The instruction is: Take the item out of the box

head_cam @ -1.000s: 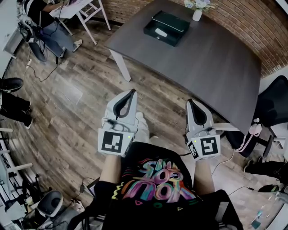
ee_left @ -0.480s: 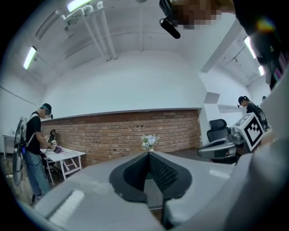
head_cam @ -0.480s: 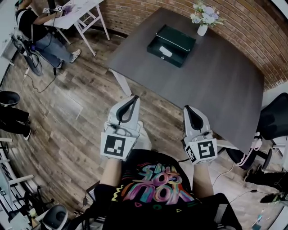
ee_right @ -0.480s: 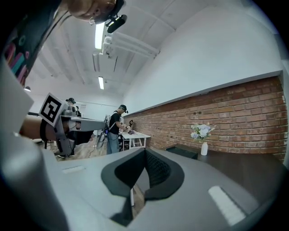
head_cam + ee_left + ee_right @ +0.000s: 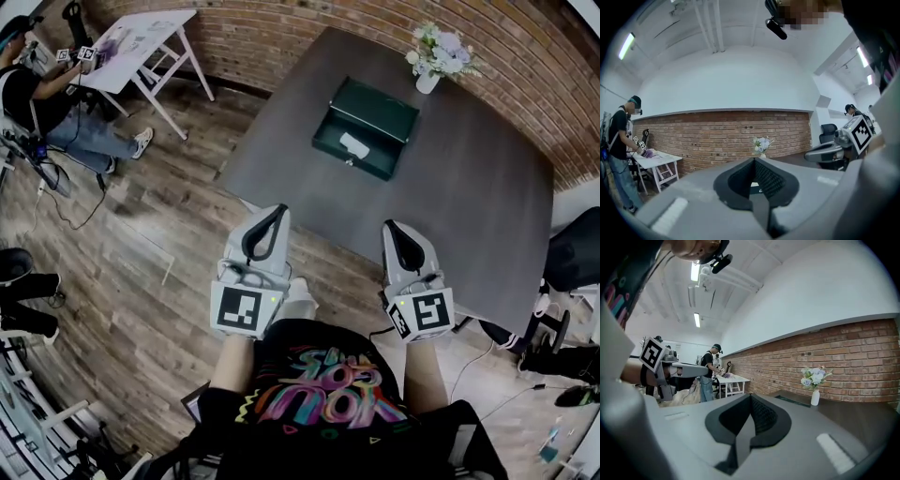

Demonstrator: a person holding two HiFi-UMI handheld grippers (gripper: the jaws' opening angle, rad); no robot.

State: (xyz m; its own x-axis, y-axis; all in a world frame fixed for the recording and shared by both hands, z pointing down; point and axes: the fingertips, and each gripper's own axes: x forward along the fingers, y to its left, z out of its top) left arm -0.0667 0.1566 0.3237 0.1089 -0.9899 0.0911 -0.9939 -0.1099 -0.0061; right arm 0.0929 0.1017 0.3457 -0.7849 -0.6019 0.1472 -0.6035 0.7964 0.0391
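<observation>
Left gripper (image 5: pixel 277 210): fingers closed flat together with nothing between them, tips at the near edge of the desk (image 5: pixel 469 187), body over the wood floor (image 5: pixel 141 244). Right gripper (image 5: pixel 390 227): fingers likewise shut and empty, tips just over the same edge. The green box (image 5: pixel 367 141) lies open on the desk, well ahead of both grippers and between their lines. A white item (image 5: pixel 353 145) lies inside it, untouched. Further right, a white vase of flowers (image 5: pixel 429 80) stands near the brick wall (image 5: pixel 281 37). Far left, a person (image 5: pixel 37 94) is at a white folding table (image 5: pixel 141 37).
</observation>
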